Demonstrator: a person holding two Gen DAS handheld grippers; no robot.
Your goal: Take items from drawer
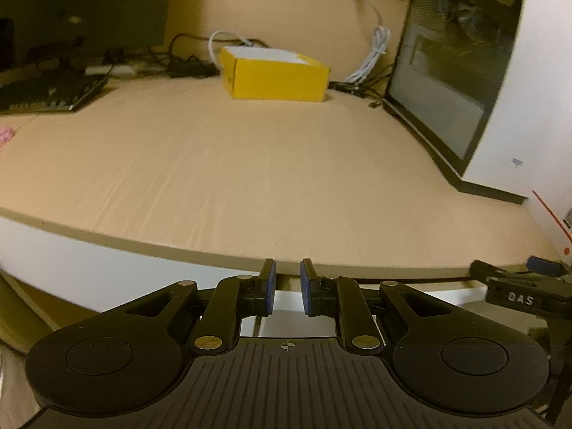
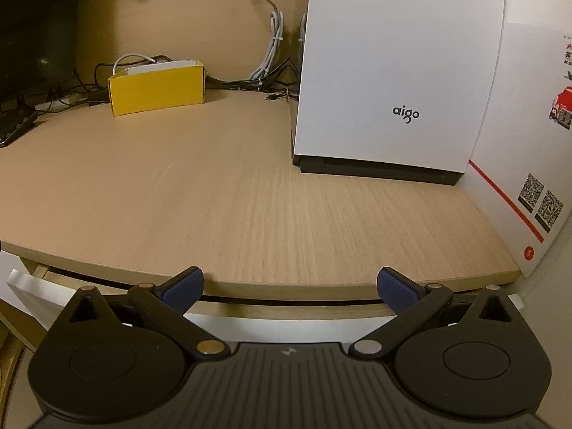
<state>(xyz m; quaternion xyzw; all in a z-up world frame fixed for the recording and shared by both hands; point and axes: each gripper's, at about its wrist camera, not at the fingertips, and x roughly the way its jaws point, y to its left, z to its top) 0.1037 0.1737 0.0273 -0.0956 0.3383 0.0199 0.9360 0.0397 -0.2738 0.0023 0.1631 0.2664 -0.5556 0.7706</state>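
Note:
The white drawer front (image 2: pixel 271 327) runs just under the edge of the wooden desk top (image 2: pixel 250 196), with a thin wooden strip showing above it. My left gripper (image 1: pixel 287 282) sits low in front of that edge. Its blue pads (image 1: pixel 270 286) stand almost together, and I see nothing clamped in the slim gap. White drawer front (image 1: pixel 286 304) shows behind them. My right gripper (image 2: pixel 289 286) is open wide with nothing between its fingers, level with the desk edge. It also shows at the right edge of the left wrist view (image 1: pixel 518 286). The drawer's contents are hidden.
A yellow open box (image 2: pixel 157 85) stands at the back of the desk, with tangled cables (image 2: pixel 271 46) behind it. A white "aigo" computer case (image 2: pixel 393 71) and a white carton with a red stripe (image 2: pixel 529 143) stand on the right. A keyboard (image 1: pixel 46 93) lies at the far left.

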